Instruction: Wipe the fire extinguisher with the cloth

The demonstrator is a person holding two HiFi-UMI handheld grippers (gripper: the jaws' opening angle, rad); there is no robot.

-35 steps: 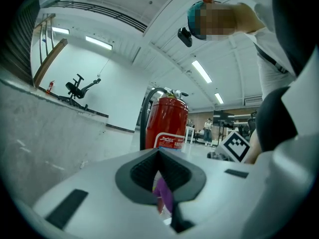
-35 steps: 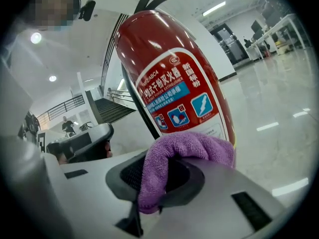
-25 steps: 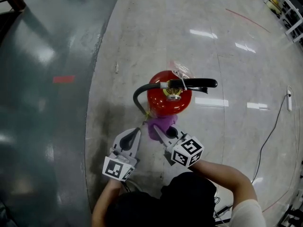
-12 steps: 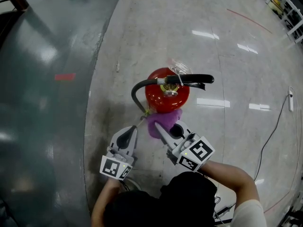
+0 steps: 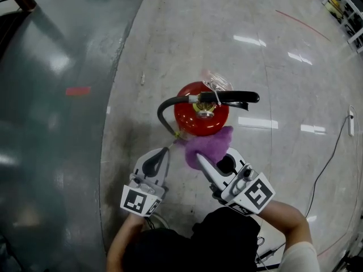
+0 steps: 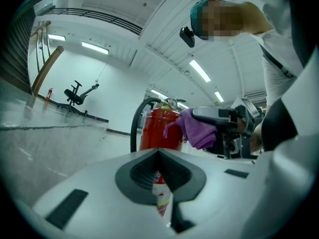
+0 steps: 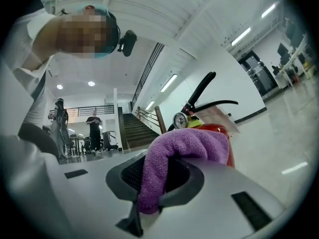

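A red fire extinguisher stands upright on the pale floor, with a black handle and a black hose. My right gripper is shut on a purple cloth, which is pressed to the near right side of the cylinder. In the right gripper view the cloth bulges out of the jaws in front of the red body and its gauge. My left gripper is shut with nothing in it, just near-left of the extinguisher, beside the hose.
A dark glossy floor strip with a red mark runs along the left. A thin cable trails on the right. People and a staircase show far behind; an office chair stands far off.
My right gripper has slid the cloth to the right around the extinguisher's near side. The left gripper has barely moved.
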